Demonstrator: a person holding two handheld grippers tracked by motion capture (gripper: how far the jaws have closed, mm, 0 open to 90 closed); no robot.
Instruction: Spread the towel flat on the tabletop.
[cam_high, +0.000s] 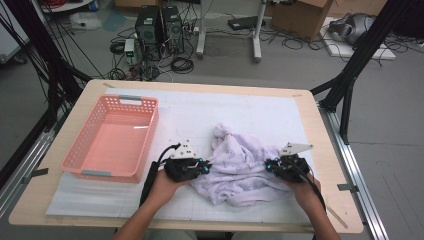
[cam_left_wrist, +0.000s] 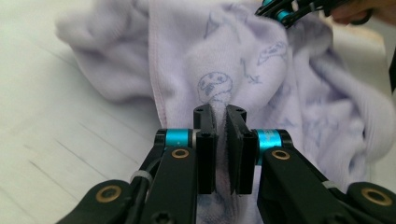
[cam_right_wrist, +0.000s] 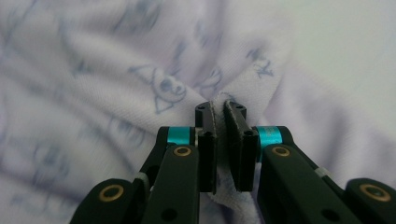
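High view sits above the person's side, looking forward and down over the whole table (cam_high: 320, 145) and floor beyond. Each gripper view rides low, looking along its own jaws, very close to the cloth (cam_left_wrist: 243, 60). All three share the cloth; left gripper view also catches the right gripper (cam_left_wrist: 285, 11) farther off.

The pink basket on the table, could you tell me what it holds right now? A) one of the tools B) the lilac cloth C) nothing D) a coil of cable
C: the pink basket shows a bare floor in the high view, while the lilac cloth lies crumpled on the mat beside it.
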